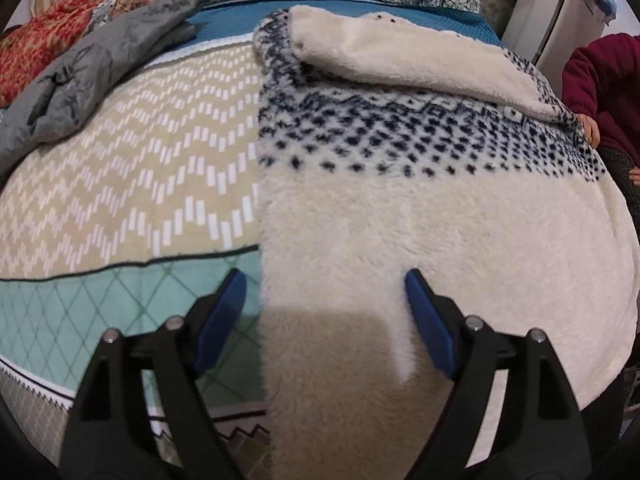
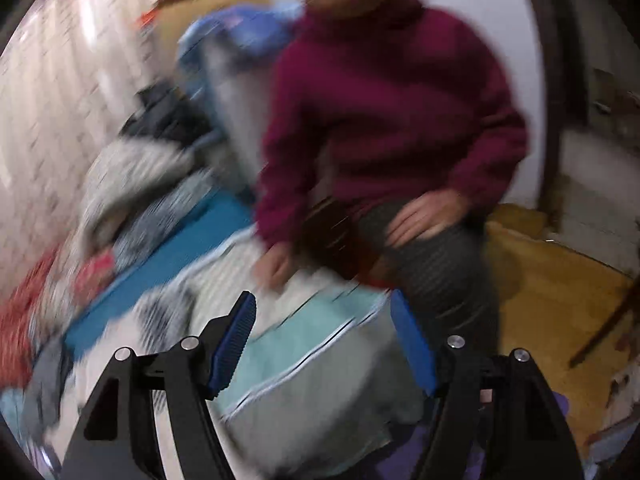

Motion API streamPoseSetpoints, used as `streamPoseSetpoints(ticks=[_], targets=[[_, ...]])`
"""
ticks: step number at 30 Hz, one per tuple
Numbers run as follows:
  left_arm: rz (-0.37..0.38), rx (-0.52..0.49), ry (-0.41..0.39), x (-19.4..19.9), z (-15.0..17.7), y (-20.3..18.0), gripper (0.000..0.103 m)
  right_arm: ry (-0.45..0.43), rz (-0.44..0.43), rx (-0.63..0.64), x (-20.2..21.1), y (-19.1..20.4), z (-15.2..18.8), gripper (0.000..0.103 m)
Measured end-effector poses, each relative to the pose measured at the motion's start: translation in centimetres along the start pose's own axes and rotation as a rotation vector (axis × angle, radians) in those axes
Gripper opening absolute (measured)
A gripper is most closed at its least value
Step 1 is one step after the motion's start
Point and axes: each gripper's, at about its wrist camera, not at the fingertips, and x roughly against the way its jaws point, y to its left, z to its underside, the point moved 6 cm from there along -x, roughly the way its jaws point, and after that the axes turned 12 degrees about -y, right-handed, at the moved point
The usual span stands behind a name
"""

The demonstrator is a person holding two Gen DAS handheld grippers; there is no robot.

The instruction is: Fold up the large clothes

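A: Fleece garment (image 1: 420, 220): cream, with a band of navy flecks across the upper part. Flap folded over the top is plain cream.

B: Bedcover (image 1: 132, 152) beside it: beige with white dashed zigzags, then a mint band with a dark diamond grid, a teal strip at the far edge.

A: Jacket (image 1: 88, 76) on the far left: plain grey. Quilt (image 1: 120, 4) behind: red floral patchwork with pale printed squares.

B: Left tool (image 1: 324, 316): black arms, blue pads. Right tool (image 2: 324, 348): same colours.

A: Person's sweater (image 2: 392, 100): maroon. Trousers dark, finely striped. Floor (image 2: 560, 304): ochre yellow.
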Motion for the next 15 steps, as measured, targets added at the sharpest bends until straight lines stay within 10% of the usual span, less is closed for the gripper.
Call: streamPoseSetpoints(ticks=[8, 15], targets=[[0.003, 0.003, -0.02, 1.5, -0.9, -0.1, 0.077, 0.032, 0.147, 0.03, 1.5, -5.5, -2.1, 0.054], [0.045, 0.007, -0.086, 4.7, -3.5, -0.9, 0.077, -0.064, 0.458, -0.063, 5.5, -19.8, -7.4, 0.054]])
